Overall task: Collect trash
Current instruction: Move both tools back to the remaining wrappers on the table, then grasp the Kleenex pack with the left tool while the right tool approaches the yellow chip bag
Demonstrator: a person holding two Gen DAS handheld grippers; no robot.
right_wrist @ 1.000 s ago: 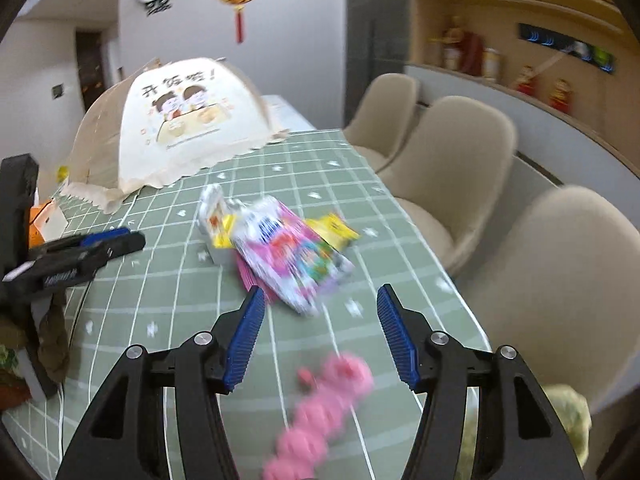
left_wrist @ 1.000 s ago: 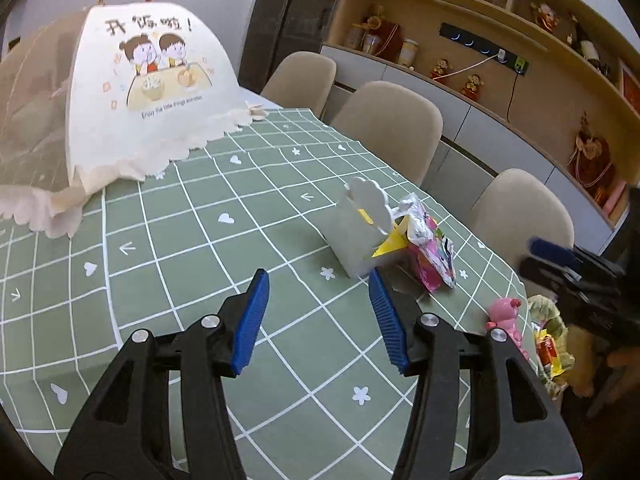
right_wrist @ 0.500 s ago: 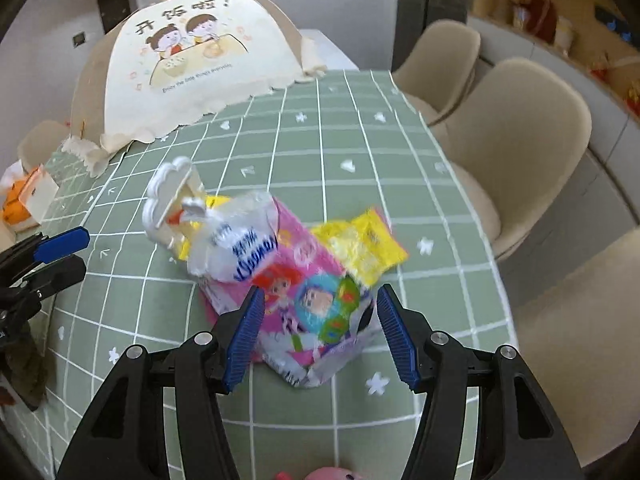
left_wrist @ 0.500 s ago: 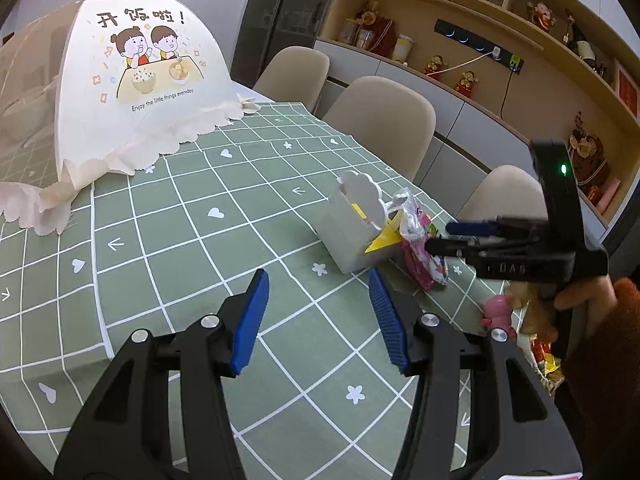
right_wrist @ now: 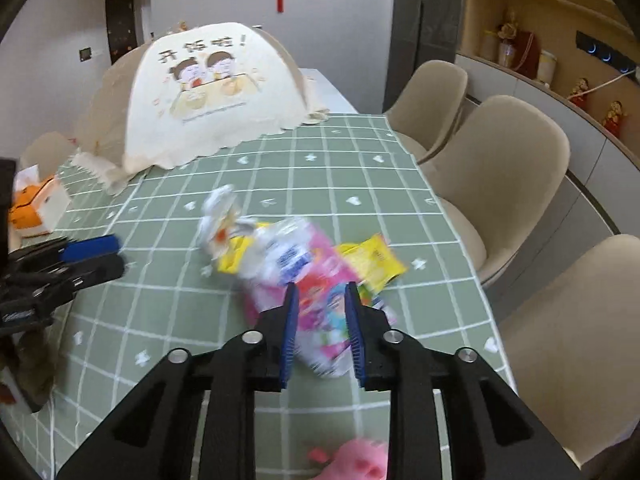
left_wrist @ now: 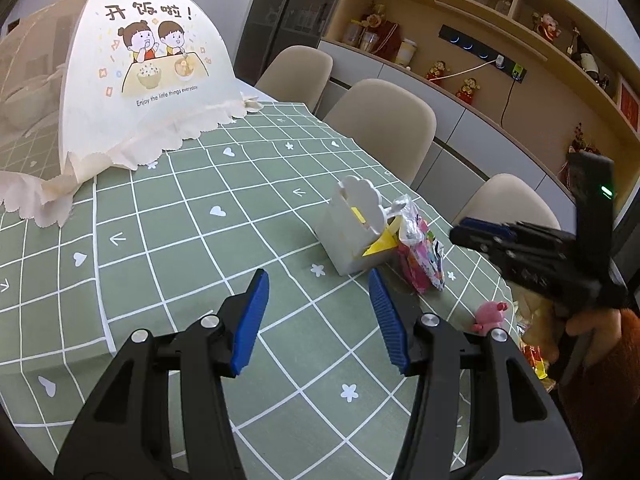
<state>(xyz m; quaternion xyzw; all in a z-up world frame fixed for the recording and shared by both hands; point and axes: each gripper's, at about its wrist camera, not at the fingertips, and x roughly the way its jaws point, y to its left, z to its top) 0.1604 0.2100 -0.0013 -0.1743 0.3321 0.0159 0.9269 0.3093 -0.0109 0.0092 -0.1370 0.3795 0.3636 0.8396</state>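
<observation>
"Enjoy the little things everyday" on food cover [left_wrist: 144, 80]

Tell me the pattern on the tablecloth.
The tablecloth is sage green with a white grid and small white hearts, flowers and arrows; clearest in the left wrist view.

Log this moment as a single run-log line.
left gripper: open, hovering over tablecloth | right gripper: narrowed around pink snack bag, contact unclear | white trash box: upright, beside bag
</observation>
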